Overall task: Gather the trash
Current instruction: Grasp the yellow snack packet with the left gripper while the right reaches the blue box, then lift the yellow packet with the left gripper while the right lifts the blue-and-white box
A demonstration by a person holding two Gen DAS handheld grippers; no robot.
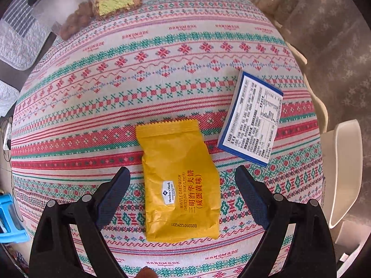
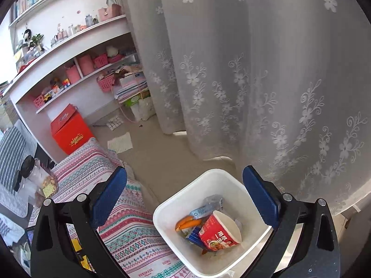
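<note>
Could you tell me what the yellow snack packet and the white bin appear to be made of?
The yellow snack packet looks like matte paper or paper-look film: crinkled surface, serrated sealed top edge. The white bin seems to be smooth moulded plastic, with thin rounded walls and a soft sheen.

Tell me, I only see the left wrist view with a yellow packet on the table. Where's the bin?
Observer: The bin is white and stands on the floor beside the table, below the right gripper.
Child: Is anything in it?
Observer: Yes, a red noodle cup lies tipped inside, with other wrappers.
Child: Is the right gripper holding something?
Observer: No, its jaws are open and empty.
Child: What's behind the bin?
Observer: A white flowered curtain hangs down to the floor there.
</note>
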